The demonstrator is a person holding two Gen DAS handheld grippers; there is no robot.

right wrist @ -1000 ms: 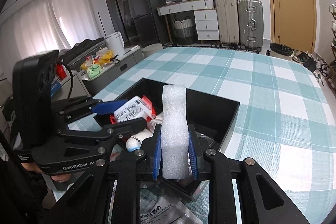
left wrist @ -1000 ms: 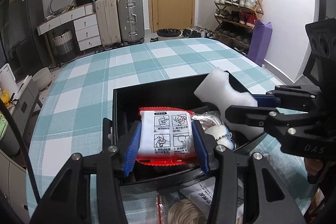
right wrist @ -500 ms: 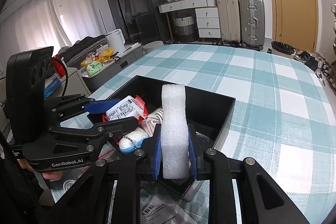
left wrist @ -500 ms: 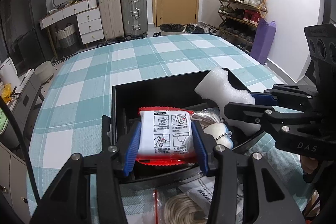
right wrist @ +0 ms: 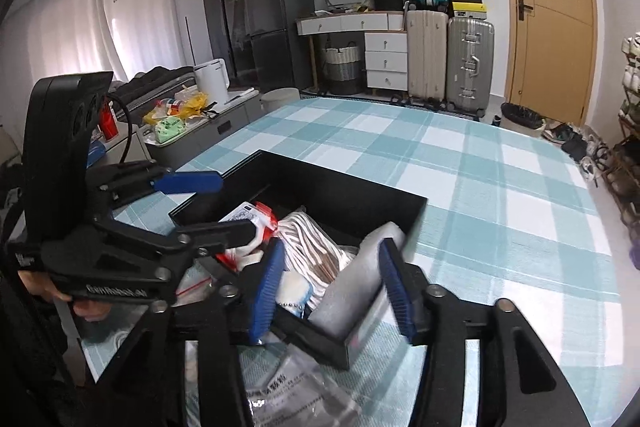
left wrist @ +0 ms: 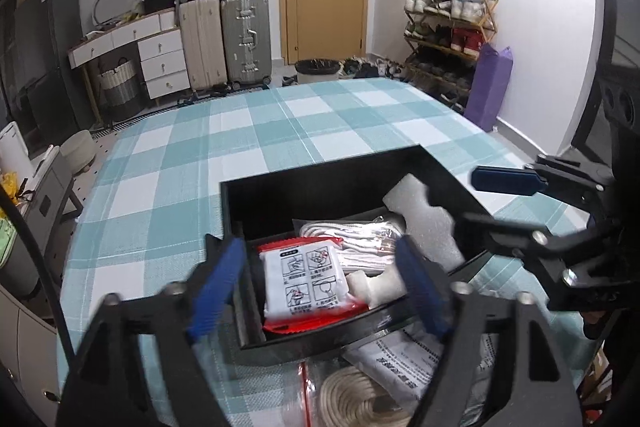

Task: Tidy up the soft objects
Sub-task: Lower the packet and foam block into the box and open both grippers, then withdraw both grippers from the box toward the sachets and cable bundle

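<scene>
Release step: left gripper (left wrist: 320, 283) and right gripper (right wrist: 332, 287) both spread, wipes packet (left wrist: 306, 281) and foam block (left wrist: 428, 223) lying in black bin (left wrist: 320, 183). Next, rope bag (left wrist: 360, 399) at six o'clock.

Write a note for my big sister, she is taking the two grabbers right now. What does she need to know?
Left gripper: open, holding nothing, above the near end of the black box.
Right gripper: open, holding nothing, over the box's right side.
Done: the red-edged wipes packet and the white foam block lie in the box, beside the bagged white rope.
Left: the bagged rope coil and the printed plastic bag wait on the checked tablecloth in front of the box.
</scene>
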